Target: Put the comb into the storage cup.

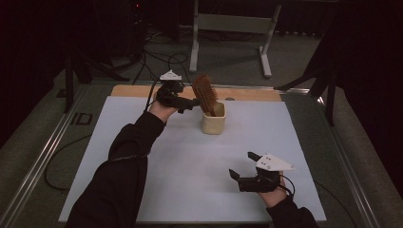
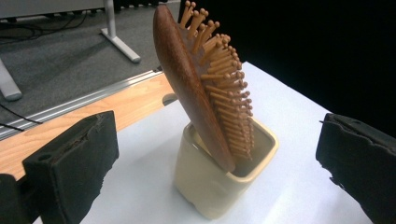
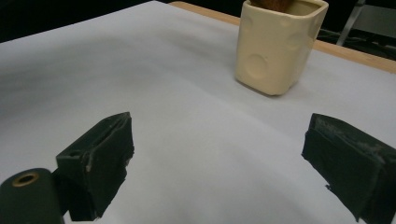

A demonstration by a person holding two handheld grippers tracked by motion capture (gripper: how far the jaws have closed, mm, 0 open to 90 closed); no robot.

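Near the tabletop's far edge, the wide-open left tool (image 1: 195, 102) faces the hairbrush (image 1: 205, 92) in the cup (image 1: 213, 122); the right tool (image 1: 242, 166) gapes wide near the front edge.

The high view looks forward and down from above the near edge of the table (image 1: 190, 190). The left gripper view sits close at the far left, facing the hairbrush (image 2: 201, 88) in the cream cup (image 2: 219, 186). The right gripper view looks from near right, low across the table (image 3: 187, 93), sharing that cup (image 3: 275, 51).
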